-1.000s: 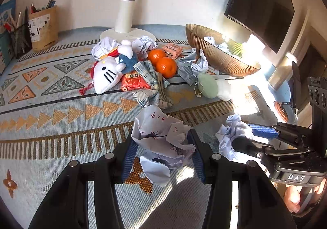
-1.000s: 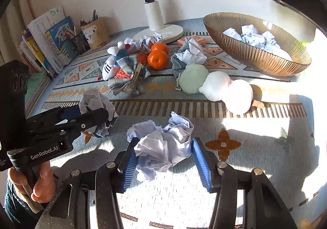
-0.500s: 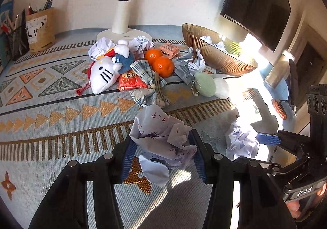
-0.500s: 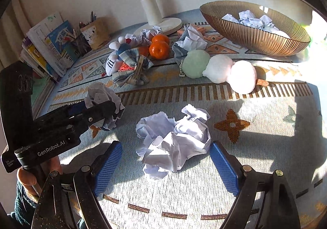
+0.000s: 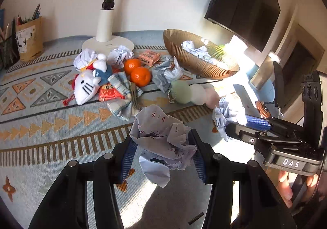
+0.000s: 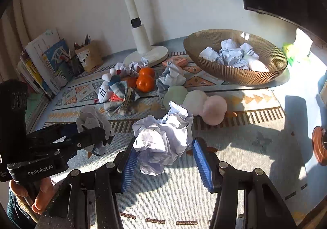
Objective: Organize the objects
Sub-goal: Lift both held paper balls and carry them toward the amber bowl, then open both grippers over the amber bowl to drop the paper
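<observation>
My left gripper (image 5: 161, 147) is shut on a crumpled paper with red marks (image 5: 161, 126), held a little above the patterned cloth; in the right wrist view that gripper (image 6: 100, 135) holds it at the left. The jaws of my right gripper (image 6: 163, 157) are closing on a white crumpled paper ball (image 6: 163, 137), and both blue pads touch its sides. The left wrist view shows the right gripper (image 5: 241, 124) with this ball (image 5: 226, 112) at the right. A ribbed brown bowl (image 6: 235, 74) at the back right contains several crumpled papers (image 6: 231, 53).
Mid-table lie a plush toy (image 5: 85, 84), two oranges (image 5: 137, 71), a checked cloth (image 5: 124, 94), more crumpled paper (image 6: 171, 77) and three pastel soft balls (image 6: 194, 102). A lamp base (image 5: 108, 45) stands behind, with a pen holder (image 6: 87, 57) and books (image 6: 47, 59) at the left.
The right jaws swung wide open around the white paper ball, then came in against it. Both grippers have risen slightly, the left one still holding its paper.
</observation>
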`<action>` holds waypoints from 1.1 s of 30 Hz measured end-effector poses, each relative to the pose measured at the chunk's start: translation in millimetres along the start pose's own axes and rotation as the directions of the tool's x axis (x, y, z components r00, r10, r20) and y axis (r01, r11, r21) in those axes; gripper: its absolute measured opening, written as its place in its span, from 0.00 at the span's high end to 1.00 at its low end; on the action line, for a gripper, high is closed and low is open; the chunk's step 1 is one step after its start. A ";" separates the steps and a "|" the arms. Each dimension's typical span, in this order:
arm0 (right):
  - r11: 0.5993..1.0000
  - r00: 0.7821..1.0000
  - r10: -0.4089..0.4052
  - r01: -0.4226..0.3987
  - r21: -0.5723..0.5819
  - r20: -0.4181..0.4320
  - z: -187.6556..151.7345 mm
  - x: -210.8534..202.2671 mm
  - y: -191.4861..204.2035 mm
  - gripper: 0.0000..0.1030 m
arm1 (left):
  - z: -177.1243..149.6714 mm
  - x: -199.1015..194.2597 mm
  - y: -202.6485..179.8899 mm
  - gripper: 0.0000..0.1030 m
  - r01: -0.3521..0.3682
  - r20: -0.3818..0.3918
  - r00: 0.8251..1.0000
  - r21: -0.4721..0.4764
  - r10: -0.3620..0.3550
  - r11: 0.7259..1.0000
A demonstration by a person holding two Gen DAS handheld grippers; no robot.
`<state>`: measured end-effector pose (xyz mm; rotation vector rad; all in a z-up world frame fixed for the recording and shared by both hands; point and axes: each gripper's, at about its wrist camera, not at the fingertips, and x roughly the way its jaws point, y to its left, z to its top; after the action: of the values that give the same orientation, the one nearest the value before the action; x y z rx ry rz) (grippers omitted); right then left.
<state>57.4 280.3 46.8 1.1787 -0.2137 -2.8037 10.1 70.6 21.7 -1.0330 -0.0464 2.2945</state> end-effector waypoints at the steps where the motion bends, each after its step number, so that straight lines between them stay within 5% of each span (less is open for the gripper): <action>1: 1.000 0.999 -0.013 0.013 0.006 0.041 9.9 -10.4 -6.6 0.49 | 13.0 -3.0 -8.5 0.53 0.008 0.015 1.000 0.022 -0.008 1.000; 6: 0.989 0.961 -0.110 0.082 0.121 0.253 72.1 -57.5 -54.8 0.49 | 96.5 9.1 -35.5 0.53 0.106 0.050 0.993 0.049 -0.108 0.993; 8: 0.977 0.945 -0.151 0.098 0.191 0.289 90.9 -62.9 -76.2 0.49 | 125.9 24.4 -48.2 0.53 0.068 0.075 0.994 0.093 -0.076 0.993; 16: 0.958 0.961 -0.148 0.081 0.275 0.234 127.0 -14.6 -116.6 0.48 | 208.2 112.7 -62.8 0.53 0.026 0.093 0.995 0.074 -0.033 0.997; 18: 0.960 0.967 -0.143 0.083 0.269 0.213 129.3 1.0 -118.4 0.46 | 216.1 139.0 -62.9 0.42 0.043 0.046 0.998 0.061 -0.045 0.997; 19: 0.961 0.968 -0.144 0.088 0.262 0.203 131.0 8.3 -118.6 0.39 | 218.3 150.0 -61.0 0.23 0.051 0.021 0.998 0.041 -0.052 0.998; 21: 0.965 0.976 -0.141 0.098 0.242 0.166 134.3 25.0 -119.6 0.34 | 219.4 161.0 -54.3 0.05 0.052 0.019 0.998 -0.007 -0.051 0.999; 27: 0.962 0.984 -0.122 0.084 0.262 0.131 123.2 32.0 -126.8 0.34 | 206.1 148.2 -37.5 0.05 0.080 0.024 0.997 -0.058 -0.079 0.995; 33: 0.967 0.982 -0.107 0.067 0.247 0.155 111.0 10.4 -111.1 0.34 | 184.2 91.7 -22.1 0.05 0.075 0.089 0.994 -0.083 -0.067 0.994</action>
<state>-32.8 398.6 98.0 1.0158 -0.5428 -3.0246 -151.6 177.2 94.4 -0.9593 -0.2153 2.2880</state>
